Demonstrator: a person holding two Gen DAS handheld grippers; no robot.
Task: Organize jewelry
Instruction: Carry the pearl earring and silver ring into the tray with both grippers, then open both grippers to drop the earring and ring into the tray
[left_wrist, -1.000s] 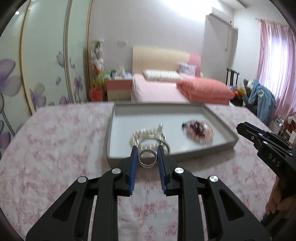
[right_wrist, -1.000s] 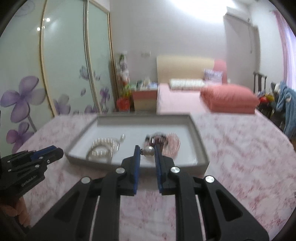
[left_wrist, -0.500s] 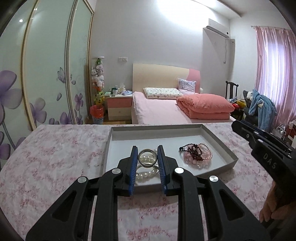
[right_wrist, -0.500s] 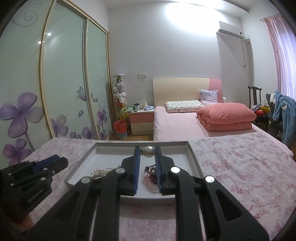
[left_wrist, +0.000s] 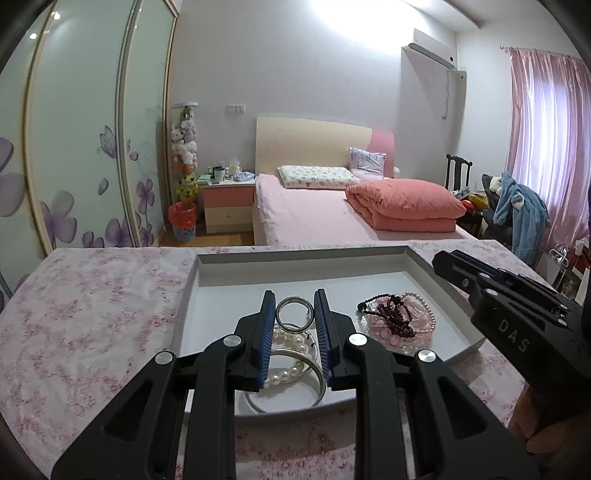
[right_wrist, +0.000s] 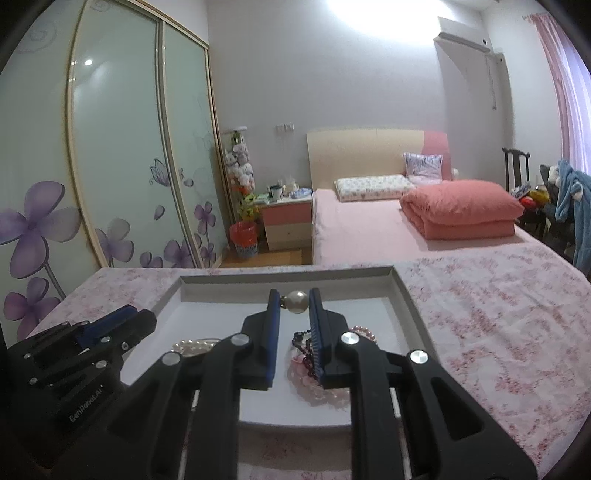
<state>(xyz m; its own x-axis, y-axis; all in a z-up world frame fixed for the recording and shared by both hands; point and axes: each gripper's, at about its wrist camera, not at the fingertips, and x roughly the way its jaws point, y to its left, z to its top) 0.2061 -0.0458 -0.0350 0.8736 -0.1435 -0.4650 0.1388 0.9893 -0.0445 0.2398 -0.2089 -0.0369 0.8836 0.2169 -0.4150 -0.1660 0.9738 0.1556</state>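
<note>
My left gripper (left_wrist: 294, 308) is shut on a silver ring (left_wrist: 294, 311) and holds it above the grey tray (left_wrist: 221, 266). Below it in the tray lie a pearl bracelet (left_wrist: 286, 354) and a silver bangle (left_wrist: 314, 384). A pile of pink and dark bead bracelets (left_wrist: 397, 319) lies in the tray's right part. My right gripper (right_wrist: 294, 303) is shut on a pearl earring (right_wrist: 297, 302) above the same tray (right_wrist: 400, 291); the bead pile (right_wrist: 317, 365) and pearls (right_wrist: 192, 345) lie under it.
The tray stands on a table with a pink floral cloth (left_wrist: 92, 314). The right gripper's body (left_wrist: 517, 314) is at the tray's right edge, the left gripper's body (right_wrist: 74, 354) at its left edge. Beyond are a bed (left_wrist: 332, 210) and wardrobe doors (left_wrist: 74, 147).
Both grippers have risen and moved forward over the tray, each still holding its piece. The tray's contents now lie under the fingers instead of ahead of them.
</note>
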